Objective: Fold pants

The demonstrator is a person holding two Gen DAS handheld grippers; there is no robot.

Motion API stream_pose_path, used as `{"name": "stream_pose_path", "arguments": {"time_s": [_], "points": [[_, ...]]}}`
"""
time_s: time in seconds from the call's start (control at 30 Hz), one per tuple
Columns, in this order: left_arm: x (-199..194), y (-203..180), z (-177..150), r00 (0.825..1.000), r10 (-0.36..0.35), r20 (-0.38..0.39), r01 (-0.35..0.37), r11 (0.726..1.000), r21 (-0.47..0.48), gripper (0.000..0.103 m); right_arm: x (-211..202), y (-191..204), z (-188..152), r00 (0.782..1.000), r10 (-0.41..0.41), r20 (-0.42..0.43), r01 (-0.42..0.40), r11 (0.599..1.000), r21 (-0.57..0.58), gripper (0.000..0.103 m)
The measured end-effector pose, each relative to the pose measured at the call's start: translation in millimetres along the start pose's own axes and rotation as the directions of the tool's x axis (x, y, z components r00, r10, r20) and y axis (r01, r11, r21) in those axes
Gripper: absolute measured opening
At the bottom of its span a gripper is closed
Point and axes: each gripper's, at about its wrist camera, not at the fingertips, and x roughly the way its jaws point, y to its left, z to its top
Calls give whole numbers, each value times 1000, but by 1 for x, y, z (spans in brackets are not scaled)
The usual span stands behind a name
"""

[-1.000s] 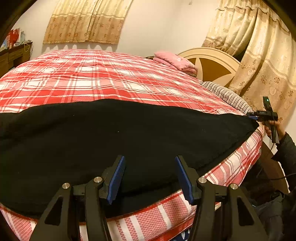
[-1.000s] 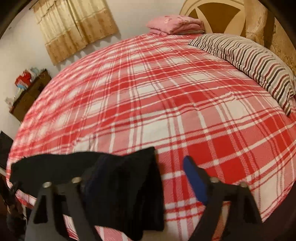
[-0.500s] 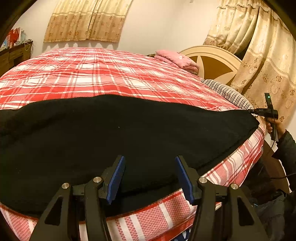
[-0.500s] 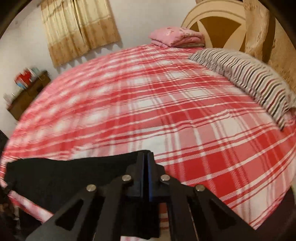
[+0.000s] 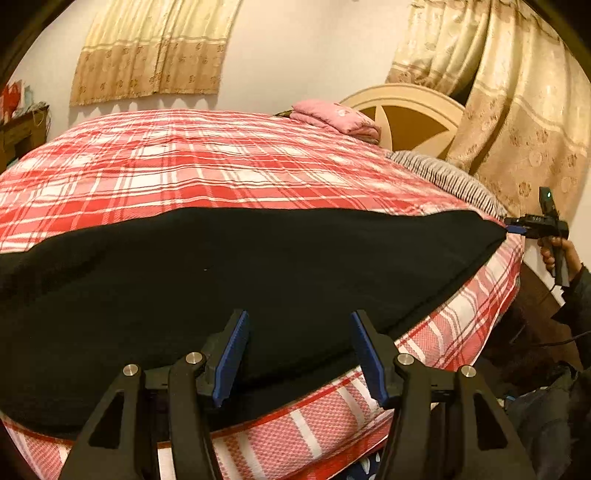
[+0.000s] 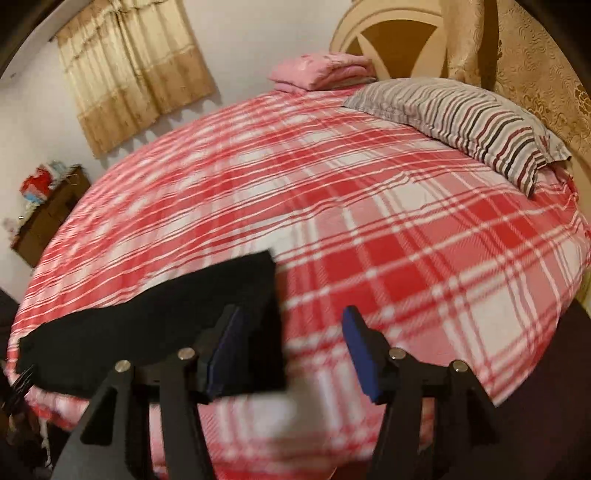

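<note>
**Black pants laid along the near edge of the bed, both sets of fingers apart**

My left fingers stand partly apart right in front of me, the blue pads parted with nothing pinched between them. They hang over the near edge of the black pants, and the cloth lies below the gap, not gripped. In the same view the pants spread as one wide dark band across the near side of the bed, running from the left rim of the view to a pointed corner far at the right, their lower hem draped just over the mattress edge.

My right fingers are opening. The end of the pants lies in front of the left pad and partly hides it, yet the right pad stands clear of the cloth over the plaid cover, so nothing is clamped. This view is blurred, so I cannot tell whether the left pad touches the fabric.

From the left wrist I can see my right hand at the far right, wrapped round the handle, with the tool's tip just at the corner of the pants.

Beyond the pants the red and white plaid cover runs bare to the head of the bed. There a striped pillow lies at the right, and a folded pink cloth rests beside it against the cream headboard. Beige curtains hang on the wall behind, and a wooden cabinet stands at the far left.
</note>
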Motion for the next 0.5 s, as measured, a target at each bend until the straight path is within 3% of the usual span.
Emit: {"name": "stream_pose_path", "arguments": {"time_s": [0.17,0.27,0.5], "points": [[-1,-6,2,1000,13,-3,-13,1000,19,59,11,8,-21,997,56,-56,-54,998,29,42],[-6,-1,3,1000,25,7,-25,1000,0,59,20,8,-24,997,61,-38,-60,997,46,18],[-4,15,-1,999,35,0,-35,998,-50,59,0,16,-24,998,48,36,-49,999,17,13]]}}
